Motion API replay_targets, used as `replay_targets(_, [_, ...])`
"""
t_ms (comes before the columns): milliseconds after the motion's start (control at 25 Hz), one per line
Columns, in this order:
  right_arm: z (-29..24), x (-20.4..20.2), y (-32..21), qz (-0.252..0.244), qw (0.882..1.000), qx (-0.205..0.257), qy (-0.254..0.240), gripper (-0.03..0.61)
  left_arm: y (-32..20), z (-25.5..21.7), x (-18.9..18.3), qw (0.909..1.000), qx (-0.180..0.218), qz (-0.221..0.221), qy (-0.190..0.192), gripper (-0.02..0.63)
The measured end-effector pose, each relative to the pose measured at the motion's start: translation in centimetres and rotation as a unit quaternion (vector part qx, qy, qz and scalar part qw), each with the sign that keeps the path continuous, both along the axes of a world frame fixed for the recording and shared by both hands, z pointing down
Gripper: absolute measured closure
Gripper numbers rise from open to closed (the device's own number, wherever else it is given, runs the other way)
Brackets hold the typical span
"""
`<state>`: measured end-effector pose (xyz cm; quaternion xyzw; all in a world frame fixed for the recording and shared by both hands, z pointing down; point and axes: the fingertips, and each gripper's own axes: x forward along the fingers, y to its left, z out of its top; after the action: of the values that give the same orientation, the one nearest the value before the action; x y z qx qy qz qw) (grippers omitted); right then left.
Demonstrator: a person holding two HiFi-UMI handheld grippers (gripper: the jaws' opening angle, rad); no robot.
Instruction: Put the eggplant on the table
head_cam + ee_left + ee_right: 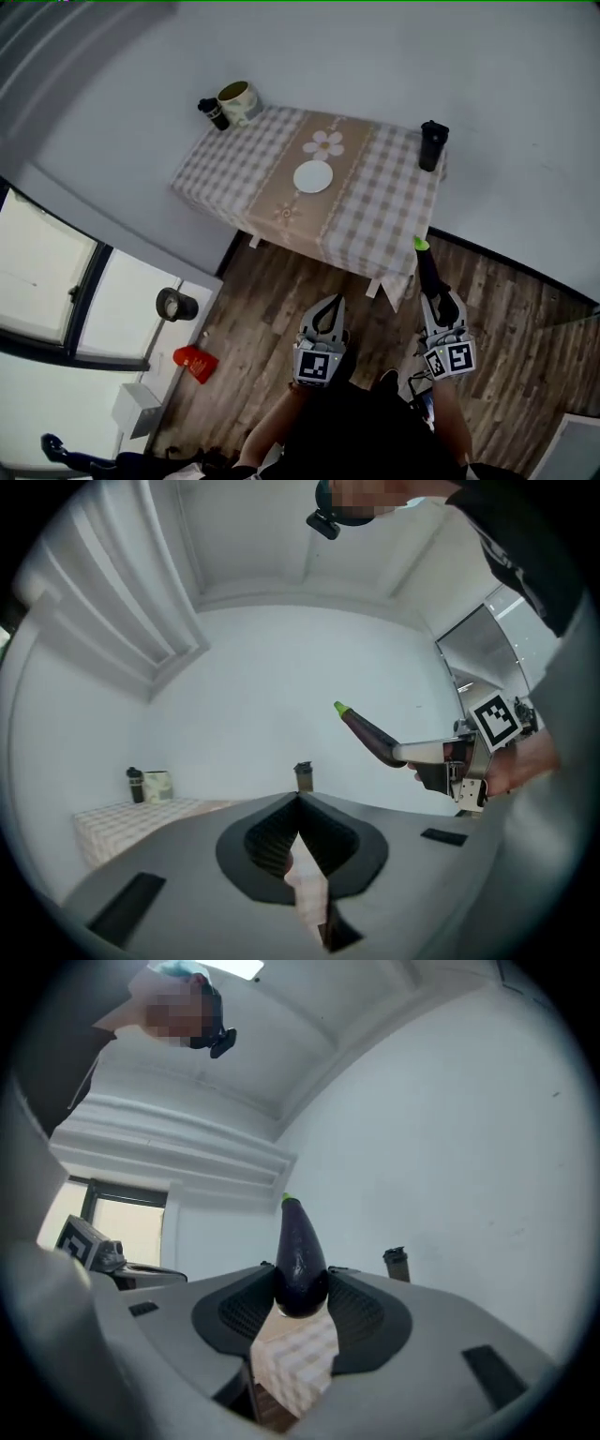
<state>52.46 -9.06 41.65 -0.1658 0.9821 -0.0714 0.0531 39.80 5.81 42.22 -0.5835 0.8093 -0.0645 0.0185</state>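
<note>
R gripper [300,1305] first: 2 jaws clamped on the fat end of the eggplant [299,1252], ribbed pads pressing on both sides. The eggplant sticks straight out along the jaws, dark purple and glossy, w/ the green stem tip at the far end. The gripper is level.

L gripper [298,806]: jaws together, tips meeting, nothing between them, just a sliver of floor showing below. It is level too and sits beside the R one, a bit apart. From the L gripper view you can see the R gripper off to the side w/ the eggplant poking out of it in mid-air.

Head view: both grippers are low in frame, in front of the person, over the wooden floor [300,286]. The eggplant isn't on the table [375,211] yet. It's held up off the floor, and the green tip lines up w/ the near R corner of the checked cloth.

On the table: 1 white plate [313,176] about mid-cloth, just below a flower print. 1 black tumbler [432,145] stands upright at the far R corner. At the far L corner are 1 mug [238,101] and 1 small dark bottle [214,112], side by side.

On the floor to the L are a red packet [195,364] and a round black item [175,304]. I can't tell what that one is.
</note>
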Motion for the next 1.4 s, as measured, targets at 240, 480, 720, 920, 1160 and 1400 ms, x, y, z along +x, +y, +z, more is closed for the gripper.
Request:
replay_targets(240, [0.2,-6.7,4.1,-0.064,0.998,-0.018,0.007,0.393,6.4,-1.9,-3.6,0.9970,0.004,-0.074,-0.022,0.611])
replay_targets(480, [0.5,-16.0,8.3,-0.093,0.995,-0.014,0.021,0.393,12.8,-2.4,-10.2,0.9921,0.019,-0.117,-0.041,0.611])
replay_targets(720, [0.8,-26.2,14.3,-0.103,0.994,-0.012,0.025,0.393,21.4,0.3,-18.2,0.9883,0.011,-0.152,-0.012,0.611])
replay_targets(920, [-0.5,-31.5,16.9,-0.116,0.993,0.003,0.028,0.393,25.3,0.9,-23.1,0.9854,0.019,-0.169,0.011,0.611])
replay_targets(1160, [1.3,-36.6,17.3,-0.120,0.991,-0.006,0.051,0.393,24.8,2.5,-29.2,0.9871,0.014,-0.158,0.018,0.611])
replay_targets(1400, [3.9,-42.3,13.5,-0.098,0.994,-0.027,0.042,0.393,20.4,4.6,-35.7,0.9917,-0.007,-0.127,0.021,0.611])
